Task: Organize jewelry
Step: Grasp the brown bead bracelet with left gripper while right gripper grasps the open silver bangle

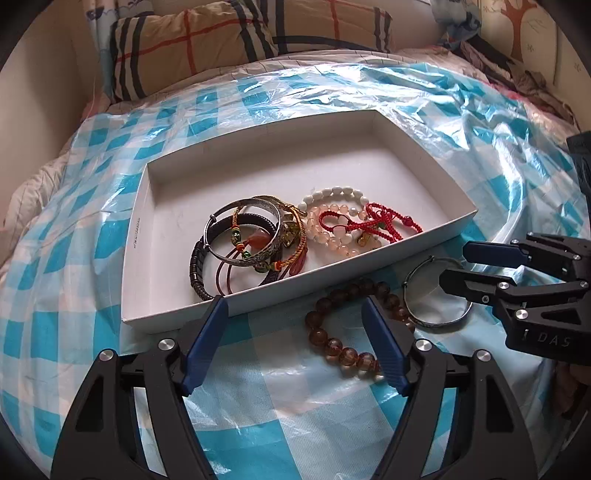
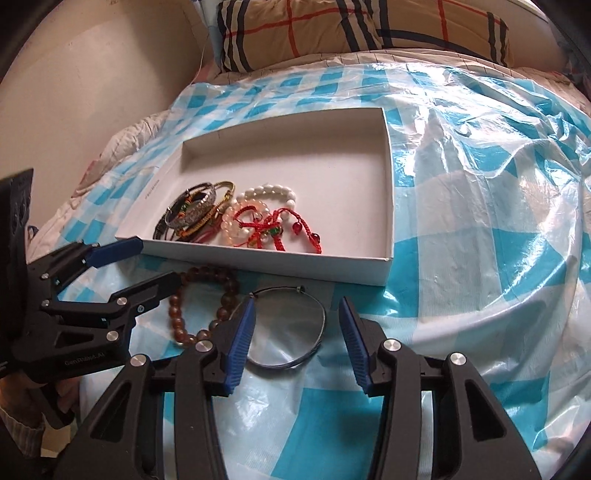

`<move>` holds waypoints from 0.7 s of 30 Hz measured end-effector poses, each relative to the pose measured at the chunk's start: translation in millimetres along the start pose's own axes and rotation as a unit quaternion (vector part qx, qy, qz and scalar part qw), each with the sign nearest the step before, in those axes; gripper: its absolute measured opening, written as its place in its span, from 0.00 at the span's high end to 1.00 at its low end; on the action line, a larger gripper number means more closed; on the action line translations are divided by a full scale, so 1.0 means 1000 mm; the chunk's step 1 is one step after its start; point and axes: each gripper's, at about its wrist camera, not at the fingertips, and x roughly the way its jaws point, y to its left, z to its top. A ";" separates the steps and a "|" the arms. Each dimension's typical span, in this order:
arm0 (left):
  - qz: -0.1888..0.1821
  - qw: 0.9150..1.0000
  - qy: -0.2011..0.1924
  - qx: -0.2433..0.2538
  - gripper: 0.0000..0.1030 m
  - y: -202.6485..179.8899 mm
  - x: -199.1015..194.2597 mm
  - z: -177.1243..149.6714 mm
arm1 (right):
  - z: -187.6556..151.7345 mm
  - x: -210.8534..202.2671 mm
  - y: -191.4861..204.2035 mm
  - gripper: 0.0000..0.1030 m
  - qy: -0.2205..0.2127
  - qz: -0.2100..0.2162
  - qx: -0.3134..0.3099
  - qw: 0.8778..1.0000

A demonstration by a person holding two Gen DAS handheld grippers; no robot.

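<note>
Here, both tools unclenched, gripping nothing — left gripper (image 1: 293,306) astride brown bead bracelet (image 1: 334,341), right gripper (image 2: 297,308) over thin metal bangle (image 2: 291,328). Both pieces on checkered plastic sheet (image 1: 288,398), just outside white tray's (image 1: 140,221) near edge.

The right hand-held gripper (image 2: 297,317) points down at a bed covered by a blue-and-white checked plastic sheet (image 2: 480,258), its blue-padded jaws apart and straddling a thin silver bangle (image 2: 317,332) that lies flat on the sheet, with neither pad touching it. The left hand-held gripper (image 2: 159,262) enters from the left with jaws apart above a brown bead bracelet (image 2: 177,317) just beside the bangle. Behind both, a shallow white tray (image 2: 388,184) holds stacked bangles (image 2: 192,214), pale bead bracelets (image 2: 266,195) and red cord bracelets (image 2: 280,229); a plaid pillow (image 2: 332,29) lies beyond.
</note>
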 end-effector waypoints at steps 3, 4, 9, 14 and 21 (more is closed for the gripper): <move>-0.015 0.999 0.031 0.022 0.39 -0.007 0.010 -0.003 | -0.005 0.007 0.006 0.59 0.014 -0.004 -0.019 1.000; -0.022 0.998 0.049 0.028 0.44 -0.009 0.016 -0.008 | -0.007 0.006 0.010 0.65 0.016 -0.004 -0.027 0.999; -0.029 0.995 0.057 0.073 0.77 -0.019 0.001 -0.027 | -0.026 -0.007 0.019 0.81 0.031 0.034 -0.033 0.998; -0.072 0.994 0.061 0.047 0.78 -0.004 -0.018 -0.033 | -0.019 -0.015 0.012 0.69 0.023 0.044 -0.014 0.999; -0.051 0.997 0.053 0.027 0.65 -0.003 0.007 -0.029 | -0.022 0.002 0.026 0.76 0.037 0.027 -0.042 0.998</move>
